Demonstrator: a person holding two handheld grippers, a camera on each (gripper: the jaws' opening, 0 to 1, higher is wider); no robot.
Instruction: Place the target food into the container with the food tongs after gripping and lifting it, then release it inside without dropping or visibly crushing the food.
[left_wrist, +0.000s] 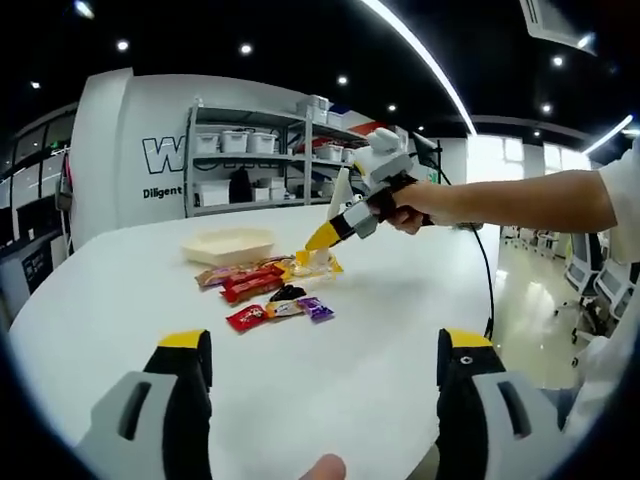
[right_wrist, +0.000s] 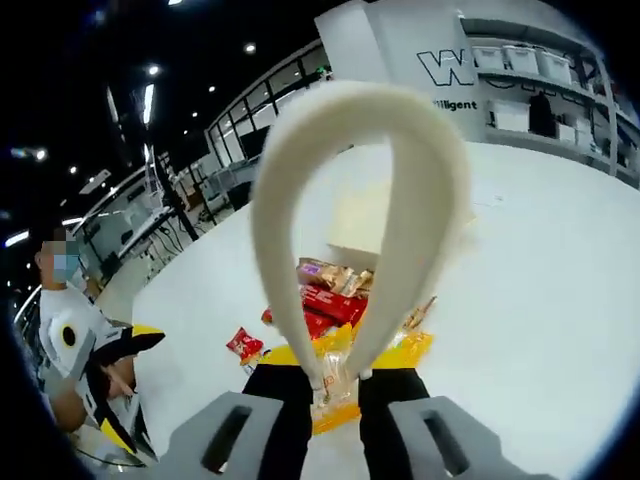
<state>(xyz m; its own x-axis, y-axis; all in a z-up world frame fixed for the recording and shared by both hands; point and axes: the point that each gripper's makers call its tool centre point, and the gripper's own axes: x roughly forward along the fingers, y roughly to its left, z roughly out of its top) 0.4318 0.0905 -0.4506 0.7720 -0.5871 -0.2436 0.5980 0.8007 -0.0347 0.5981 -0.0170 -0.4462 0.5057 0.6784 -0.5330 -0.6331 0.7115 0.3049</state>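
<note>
"Diligent" and a large partial "W" on the white wall (left_wrist: 140, 140).

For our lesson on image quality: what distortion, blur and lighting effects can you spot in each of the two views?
Left gripper view: fisheye bends the white table edge and ceiling light strips; snack packets look sharp, with soft shadows. Right gripper view: the cream food tongs loom huge and blurred close to the lens; the packets behind are softer, and the table is glare-free.
</note>
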